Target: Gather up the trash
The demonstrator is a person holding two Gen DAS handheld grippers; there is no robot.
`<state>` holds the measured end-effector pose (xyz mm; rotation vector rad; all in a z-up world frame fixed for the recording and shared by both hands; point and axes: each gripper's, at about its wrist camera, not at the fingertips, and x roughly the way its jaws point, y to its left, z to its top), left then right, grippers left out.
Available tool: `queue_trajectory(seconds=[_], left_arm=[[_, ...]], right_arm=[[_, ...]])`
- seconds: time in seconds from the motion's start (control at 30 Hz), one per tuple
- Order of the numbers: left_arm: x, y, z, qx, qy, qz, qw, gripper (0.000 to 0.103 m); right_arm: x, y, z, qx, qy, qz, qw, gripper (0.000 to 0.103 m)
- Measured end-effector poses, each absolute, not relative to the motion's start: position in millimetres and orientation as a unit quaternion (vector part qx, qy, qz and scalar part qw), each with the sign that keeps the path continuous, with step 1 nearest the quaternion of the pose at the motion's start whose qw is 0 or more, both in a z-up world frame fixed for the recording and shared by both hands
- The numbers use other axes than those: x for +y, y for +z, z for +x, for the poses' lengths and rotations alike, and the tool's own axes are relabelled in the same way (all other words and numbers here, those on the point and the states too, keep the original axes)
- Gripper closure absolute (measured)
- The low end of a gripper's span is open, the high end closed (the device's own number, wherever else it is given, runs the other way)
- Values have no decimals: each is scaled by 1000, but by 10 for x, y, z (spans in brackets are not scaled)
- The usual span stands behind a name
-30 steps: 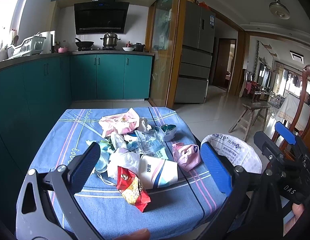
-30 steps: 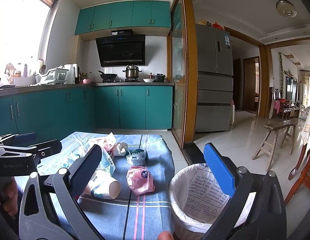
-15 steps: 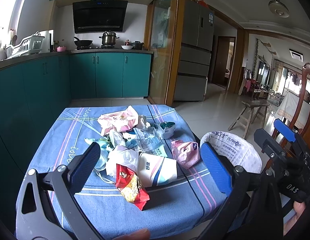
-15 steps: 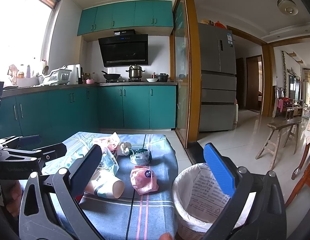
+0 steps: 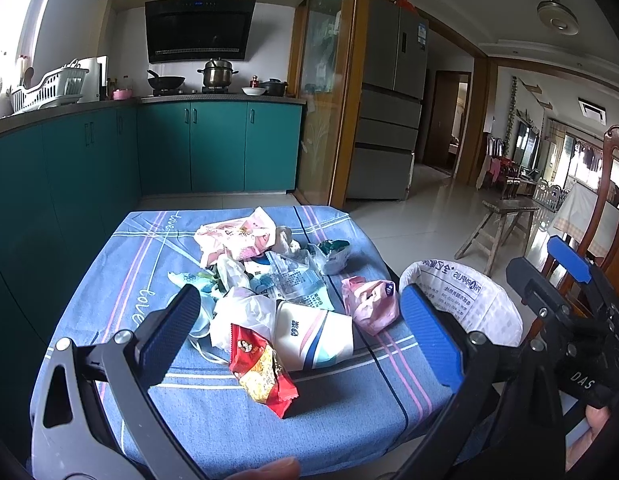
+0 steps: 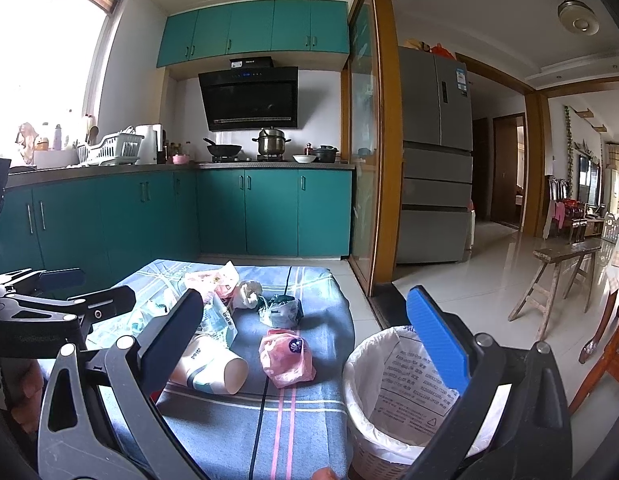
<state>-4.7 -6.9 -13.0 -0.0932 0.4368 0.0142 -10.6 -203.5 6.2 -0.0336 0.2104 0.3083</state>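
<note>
Kitchen table (image 5: 121, 280): trash (image 5: 269, 292) lies heaped mid-cloth, none collected as far as shown. Bin (image 6: 393, 384) waits off its right edge. Left gripper (image 5: 297, 332) and right gripper (image 6: 305, 336) gape wide, both empty.

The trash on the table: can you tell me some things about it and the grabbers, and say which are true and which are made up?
1. The paper cup lies on its side on the blue tablecloth. True.
2. The left gripper is squeezing the red snack wrapper. False: its jaws are wide open and hold nothing.
3. The bin has a white bag in it. True.
4. The pink crumpled bag is already in the bin. False: it lies on the table, beside the cup.
5. The right gripper is open and empty. True.
</note>
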Motion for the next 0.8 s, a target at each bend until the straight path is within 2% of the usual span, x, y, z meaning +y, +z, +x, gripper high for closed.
queue_trajectory(seconds=[0.8], left_arm=[[-76, -151, -29, 229, 5, -47, 972, 3]], right_arm=[[-2006, 60, -95, 106, 158, -19, 982, 3]])
